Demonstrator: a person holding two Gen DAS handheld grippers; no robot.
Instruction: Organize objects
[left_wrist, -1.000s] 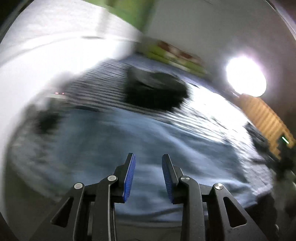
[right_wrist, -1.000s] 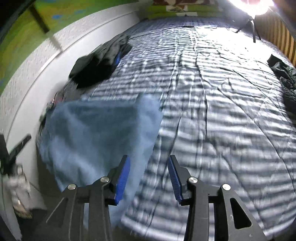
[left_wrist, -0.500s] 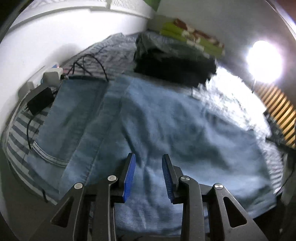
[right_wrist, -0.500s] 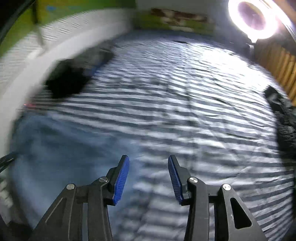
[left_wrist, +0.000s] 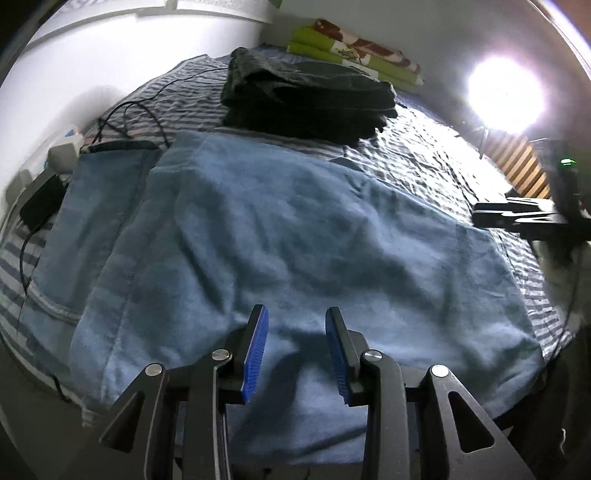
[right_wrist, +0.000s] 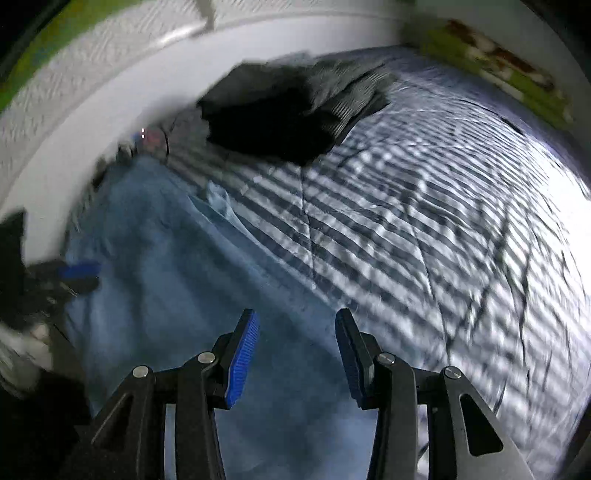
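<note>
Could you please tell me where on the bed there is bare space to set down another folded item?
The striped sheet lies bare to the right of the blue towel and the dark folded clothes, toward the bright lamp. The wall side is crowded: jeans, black cables and a charger.

Towel (left_wrist: 295, 236): light blue, plain. Jeans (left_wrist: 99, 206): blue denim. Bedsheet (right_wrist: 424, 229): blue-and-white stripes. Folded clothes (left_wrist: 310, 99): black and dark grey. Gripper pads (left_wrist: 255, 354): blue.
</note>
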